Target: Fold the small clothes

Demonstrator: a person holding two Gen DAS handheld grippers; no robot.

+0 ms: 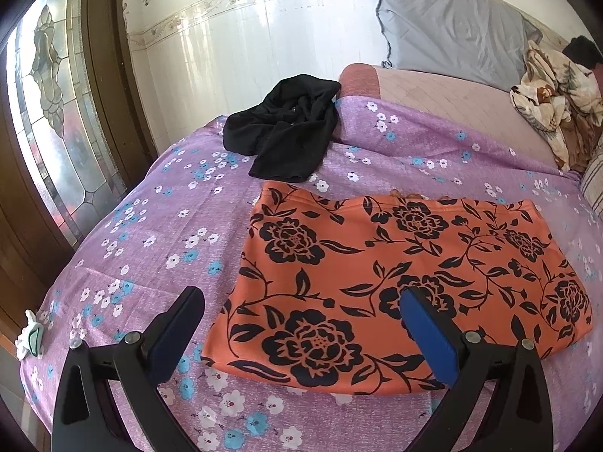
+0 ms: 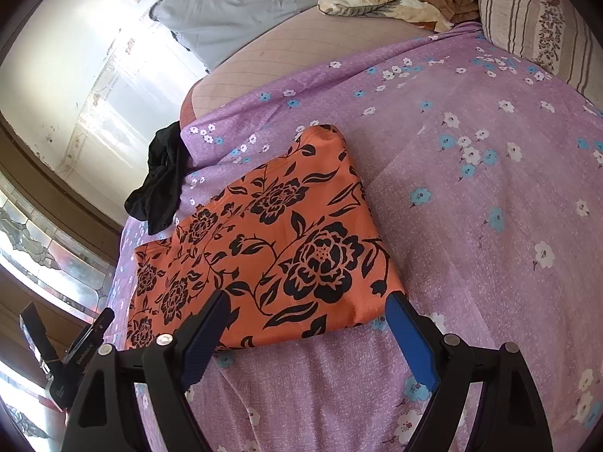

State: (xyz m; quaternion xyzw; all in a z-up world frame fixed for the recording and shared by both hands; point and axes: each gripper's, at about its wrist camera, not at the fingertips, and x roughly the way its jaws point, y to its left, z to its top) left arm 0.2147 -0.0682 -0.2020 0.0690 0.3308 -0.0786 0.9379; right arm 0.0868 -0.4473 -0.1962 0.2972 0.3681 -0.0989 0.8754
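An orange cloth with black flowers [image 1: 395,275] lies folded flat in a rectangle on the purple flowered bedsheet [image 1: 150,226]. It also shows in the right wrist view [image 2: 271,241]. A crumpled black garment [image 1: 286,128] lies beyond it near the bed's far edge, also in the right wrist view [image 2: 162,184]. My left gripper [image 1: 301,301] is open and empty, hovering over the cloth's near left corner. My right gripper [image 2: 309,309] is open and empty, over the cloth's near right corner. The left gripper [image 2: 64,354] shows at the lower left of the right wrist view.
A grey pillow [image 1: 452,26] and a crumpled flowered blanket [image 1: 554,90] lie at the head of the bed. A striped pillow [image 2: 535,19] sits to the right. A tiled wall and a stained-glass door [image 1: 56,113] stand left of the bed. A small white object [image 1: 30,335] lies at the bed's left edge.
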